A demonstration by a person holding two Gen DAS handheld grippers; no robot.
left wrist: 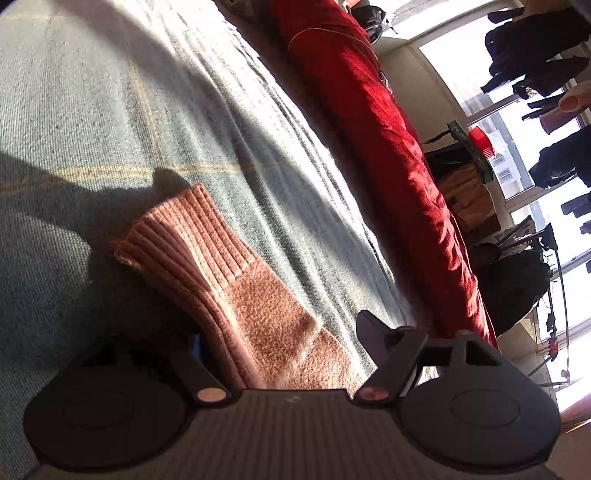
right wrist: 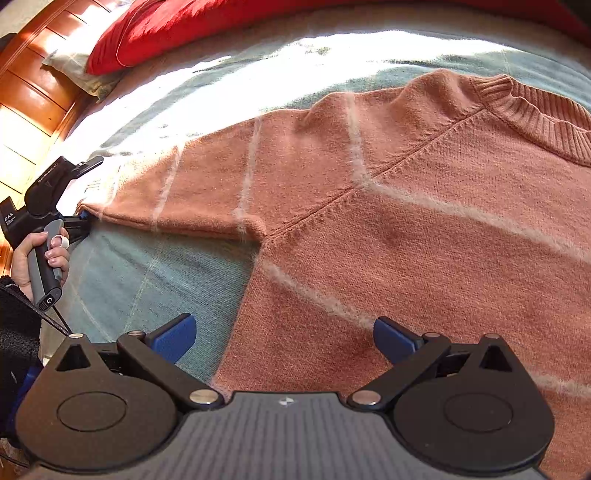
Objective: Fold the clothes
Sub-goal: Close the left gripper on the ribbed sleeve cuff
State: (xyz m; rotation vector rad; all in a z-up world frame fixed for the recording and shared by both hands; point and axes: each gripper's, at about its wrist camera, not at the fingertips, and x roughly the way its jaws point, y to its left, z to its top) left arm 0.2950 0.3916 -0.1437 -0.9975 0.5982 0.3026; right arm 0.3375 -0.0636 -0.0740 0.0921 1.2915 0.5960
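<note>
Beyond the sweater [right wrist: 406,229], a red duvet [right wrist: 221,26].

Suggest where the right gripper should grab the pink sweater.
Probably the side edge just below the armpit, coming from the blanket side. The sweater lies flat, so that free edge offers a lip; the open right gripper straddles it.

Strong sunlight enters through the windows [left wrist: 524,122], overexposed white. Glare bleaches the blanket [right wrist: 258,62] in patches; hard dark shadows cross it in left wrist view. Heavy fisheye curvature at edges; focus mostly sharp
</note>
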